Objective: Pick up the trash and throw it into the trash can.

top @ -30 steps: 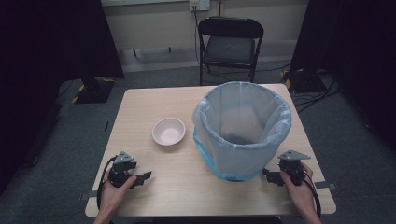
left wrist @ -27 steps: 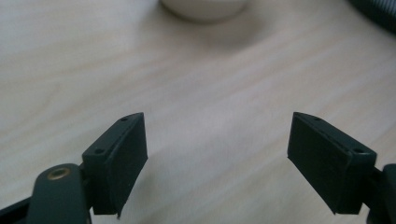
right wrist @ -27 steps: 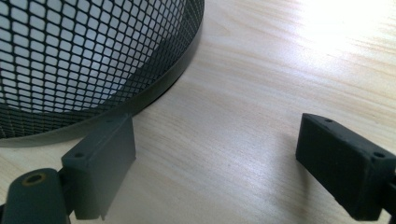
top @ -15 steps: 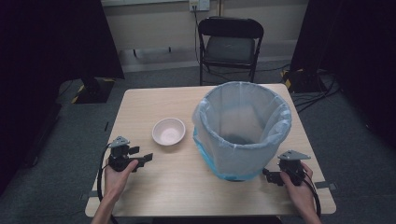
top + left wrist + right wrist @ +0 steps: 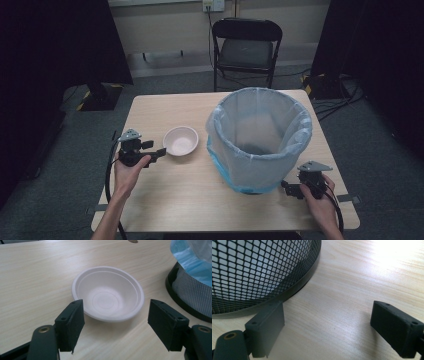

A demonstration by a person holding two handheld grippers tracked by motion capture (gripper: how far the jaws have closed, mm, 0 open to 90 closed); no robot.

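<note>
Setting: a pale wooden counter (image 5: 175, 200) in a dim room, a black folding chair (image 5: 247, 44) standing behind its far edge.

Bowl: a small white bowl (image 5: 180, 140) sits upright and empty on the counter, left of centre; in the left gripper view it (image 5: 108, 293) lies just beyond the jaw tips, apart from them.

Bin: a black mesh wastebasket (image 5: 258, 137) lined with a translucent bag stands right of the bowl, near it but not touching; a blue fold of the liner hangs down its side in the left gripper view (image 5: 192, 262).

Left gripper: held in the person's left hand (image 5: 127, 172), the left gripper (image 5: 156, 151) points toward the bowl with its jaws spread wide, nothing between them.

Right gripper: held in the right hand (image 5: 317, 202) near the counter's front right corner, the right gripper (image 5: 286, 187) sits just beside the bin's base; in the right gripper view its jaws stand well apart over bare wood, the mesh wall (image 5: 259, 270) close to the left jaw.
</note>
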